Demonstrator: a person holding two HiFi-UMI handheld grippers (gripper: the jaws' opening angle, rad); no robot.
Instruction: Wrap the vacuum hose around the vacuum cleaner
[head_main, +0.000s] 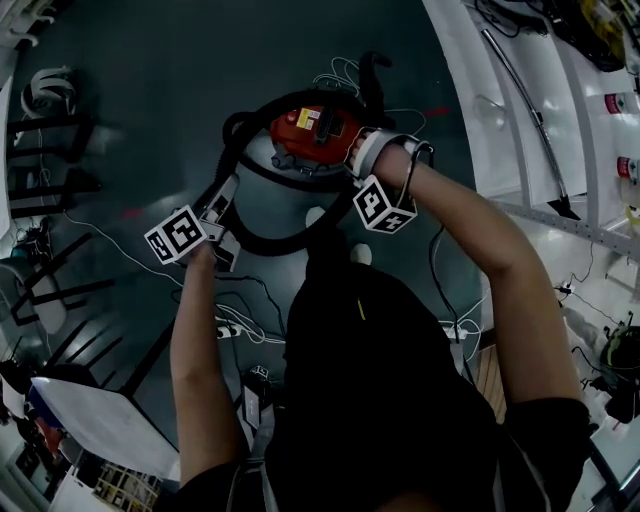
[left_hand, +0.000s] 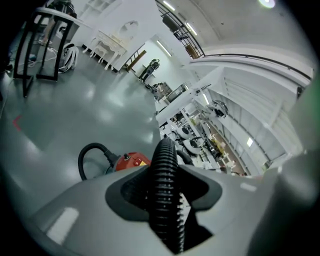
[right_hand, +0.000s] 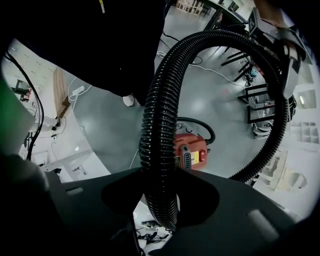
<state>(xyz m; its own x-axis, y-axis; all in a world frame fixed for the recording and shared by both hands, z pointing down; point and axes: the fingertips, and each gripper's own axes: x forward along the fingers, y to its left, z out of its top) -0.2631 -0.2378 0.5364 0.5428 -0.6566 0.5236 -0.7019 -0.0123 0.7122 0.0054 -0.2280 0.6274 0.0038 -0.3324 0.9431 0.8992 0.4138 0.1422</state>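
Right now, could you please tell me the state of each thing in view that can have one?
vacuum hose: gripped at two spots, bent in a wide loop between the grippers, held above the cleaner.
vacuum cleaner: standing upright on the floor, red top up.
left gripper: shut on the vacuum hose.
right gripper: shut on the vacuum hose, pointing steeply down.

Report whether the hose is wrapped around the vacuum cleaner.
Not yet: the hose arcs loose between the left gripper and right gripper, above the vacuum cleaner.
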